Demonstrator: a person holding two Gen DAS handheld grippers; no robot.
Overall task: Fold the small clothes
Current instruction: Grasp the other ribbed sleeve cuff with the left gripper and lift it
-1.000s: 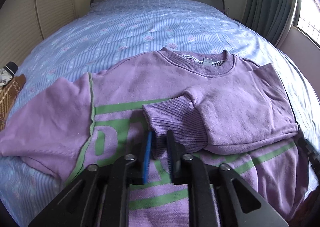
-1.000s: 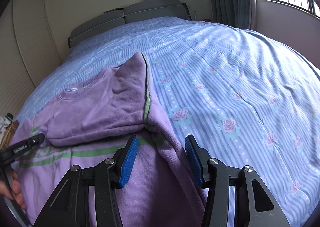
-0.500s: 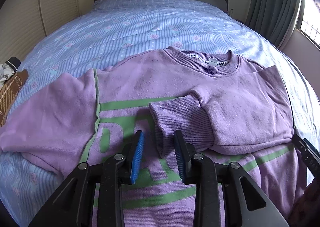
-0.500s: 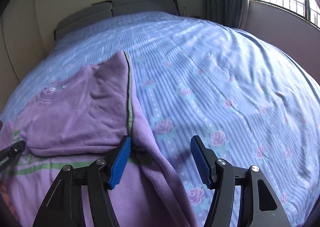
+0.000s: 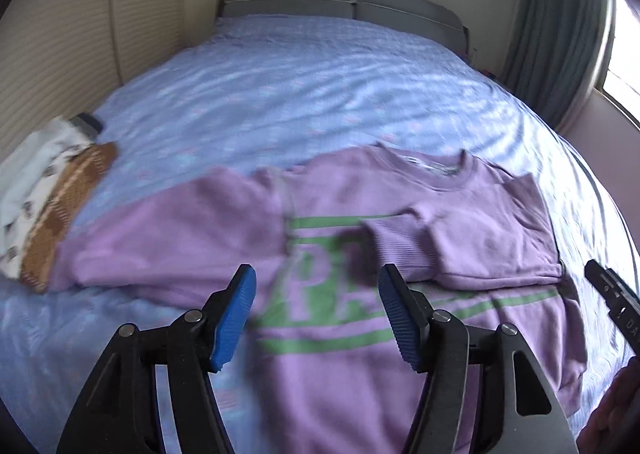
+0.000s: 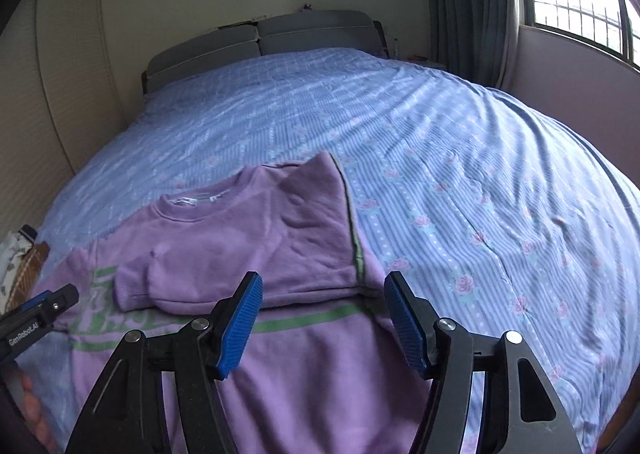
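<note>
Left tool (image 5: 316, 312) opening, angled down above sweatshirt (image 5: 400, 222), nothing between.

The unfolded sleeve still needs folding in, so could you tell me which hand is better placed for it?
Left, probably. The unfolded sleeve lies just ahead of the left gripper, whose jaws are opening with nothing between them. The right gripper hovers over the folded sleeve, on the far side.

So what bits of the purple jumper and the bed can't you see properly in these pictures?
- Green letters on the purple jumper: left wrist view, blurred, partly under the folded sleeve.
- Jumper's hem: both views, cut off by the bottom edge and the hand-held gripper frames.
- Neck label: right wrist view, too small to read.
- White and brown clothes: left wrist view, cut off at the left edge.
</note>
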